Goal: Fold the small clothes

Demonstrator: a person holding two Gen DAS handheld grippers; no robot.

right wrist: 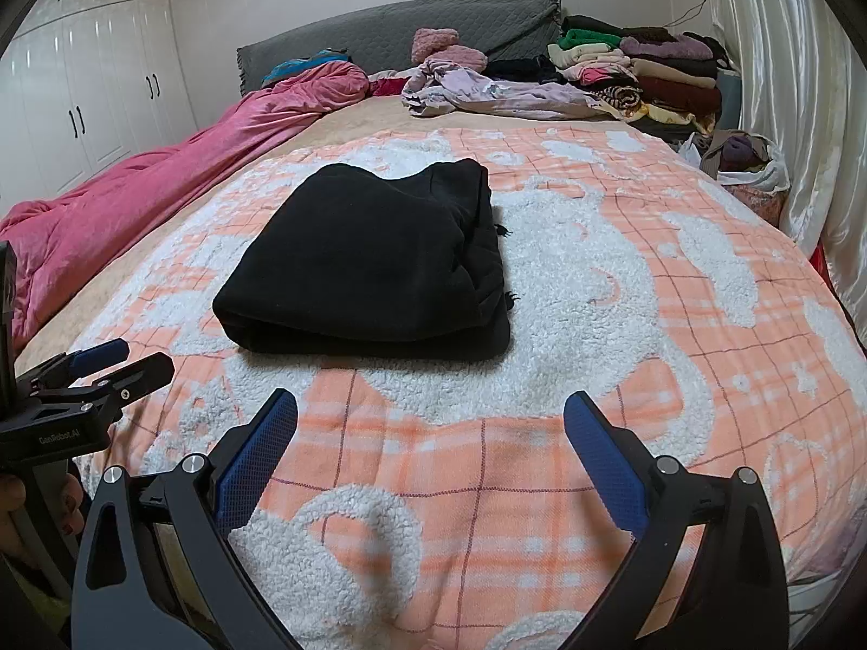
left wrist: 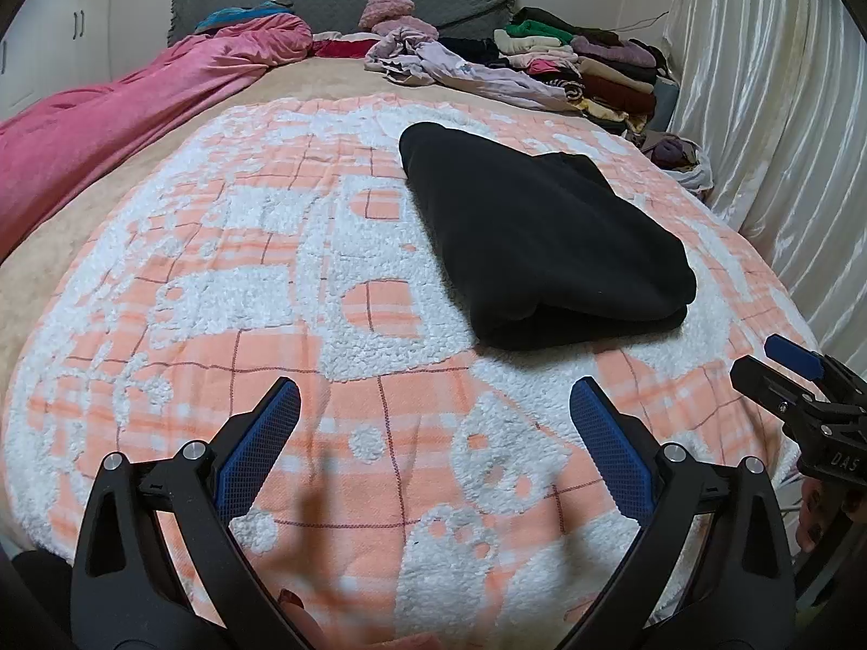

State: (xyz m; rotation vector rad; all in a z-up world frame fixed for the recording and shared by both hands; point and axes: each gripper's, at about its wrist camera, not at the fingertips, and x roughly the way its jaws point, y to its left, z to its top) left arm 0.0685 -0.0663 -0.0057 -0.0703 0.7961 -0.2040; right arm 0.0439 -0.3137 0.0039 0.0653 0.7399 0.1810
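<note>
Two grippers hang spread wide over the blanket (left wrist: 227, 292), neither touching cloth: the left gripper (left wrist: 433, 406) and right gripper (right wrist: 431, 417) both hold nothing. One folded black garment (right wrist: 363, 265) lies on the blanket ahead of them, well apart from both. Behind it sits a stack (right wrist: 655, 76) of what looks like folded clothes, beside a pink quilt (right wrist: 162, 184).
</note>
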